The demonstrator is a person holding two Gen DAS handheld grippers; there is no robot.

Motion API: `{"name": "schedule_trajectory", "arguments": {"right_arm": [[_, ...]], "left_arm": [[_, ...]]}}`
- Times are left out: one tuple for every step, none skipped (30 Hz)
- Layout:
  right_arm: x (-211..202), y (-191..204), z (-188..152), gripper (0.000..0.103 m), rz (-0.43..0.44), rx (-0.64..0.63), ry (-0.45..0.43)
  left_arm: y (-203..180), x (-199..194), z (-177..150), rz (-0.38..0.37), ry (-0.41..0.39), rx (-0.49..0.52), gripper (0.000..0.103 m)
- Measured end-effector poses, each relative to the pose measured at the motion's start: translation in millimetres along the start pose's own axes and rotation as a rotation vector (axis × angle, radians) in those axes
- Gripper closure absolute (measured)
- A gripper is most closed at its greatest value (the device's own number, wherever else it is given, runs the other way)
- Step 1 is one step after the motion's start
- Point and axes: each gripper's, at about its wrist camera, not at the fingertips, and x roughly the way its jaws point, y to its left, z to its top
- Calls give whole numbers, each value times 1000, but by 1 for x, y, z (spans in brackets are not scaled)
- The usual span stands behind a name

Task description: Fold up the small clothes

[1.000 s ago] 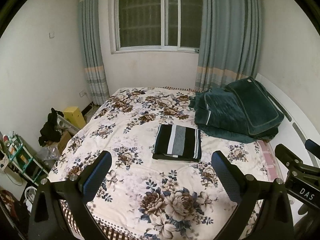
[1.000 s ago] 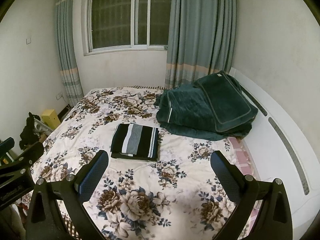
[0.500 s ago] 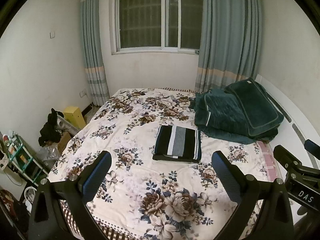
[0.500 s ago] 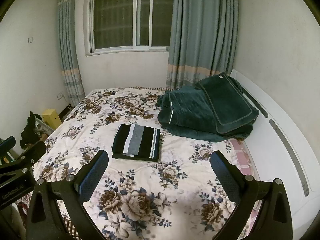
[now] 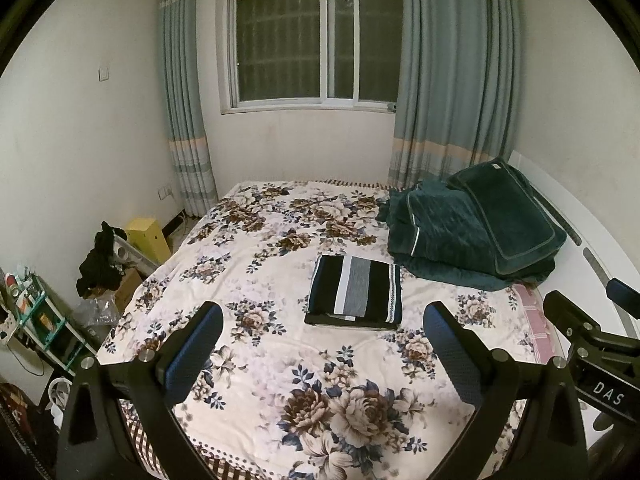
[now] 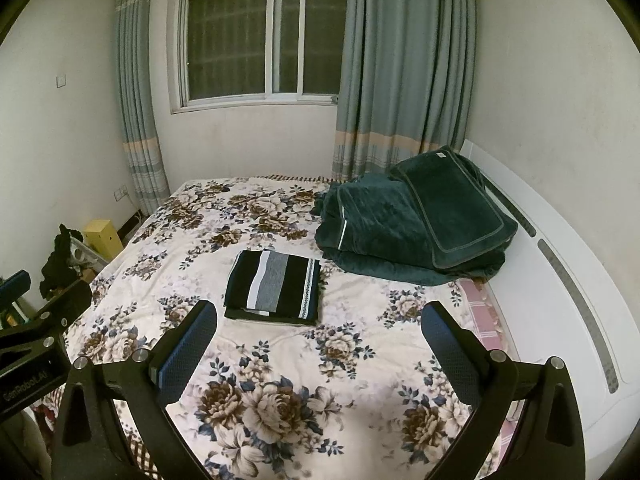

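Both cameras have tipped down slightly over the last second, so the bed sits a little lower in each view; nothing on it has shifted.

From the left wrist view, the left hand-held gripper [image 5: 322,344] hangs over the near end of the bed [image 5: 256,280] with its two blue-padded fingers [image 5: 192,344] spread wide, gripping nothing. One folded striped garment [image 5: 354,294], black with white and grey bands, lies flat mid-bed, well beyond the fingertips. One dark green quilt [image 5: 472,232] is heaped at the far right, just beside the garment's far right corner. Two curtains [image 5: 452,80] flank one window [image 5: 316,40]. Left of the bed on the floor are one yellow box [image 5: 148,234], a dark cloth [image 5: 98,262] draped over clutter that is hard to make out, and a small shelf [image 5: 36,320] cut off by the frame edge. Part of the right hand-held gripper [image 5: 592,344] shows at the right edge; its fingertips are out of this view.

From the right wrist view, the right hand-held gripper [image 6: 320,342] is likewise spread wide and empty above the near bed [image 6: 360,340]. The single striped garment [image 6: 274,286] lies ahead, left of centre, with the green quilt [image 6: 408,224] at its far right. A white headboard [image 6: 560,280] runs along the right side. The left hand-held gripper's body [image 6: 32,344] intrudes at the left edge, fingertips hidden.
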Motion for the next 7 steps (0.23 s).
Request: {"name": "schedule_trajectory", "arguments": {"right_arm": [[0, 0, 0, 0, -2, 0, 0], [-1, 0, -2, 0, -3, 0, 1], [-1, 0, -2, 0, 0, 2, 3], [-2, -1, -2, 0, 0, 4, 3], [-1, 2, 1, 0, 0, 1, 2], [-1, 2, 2, 0, 0, 0, 2], [-3, 2, 0, 0, 0, 4, 2]], "left_arm": [[0, 0, 2, 3, 0, 2, 1], [0, 0, 2, 4, -2, 1, 1], [0, 0, -1, -1, -2, -3, 1], [0, 0, 0, -1, -5, -4, 1], [-1, 0, 2, 6, -9, -2, 1], [1, 0, 5, 8, -10, -1, 1], [0, 0, 7, 6, -10, 2, 1]]}}
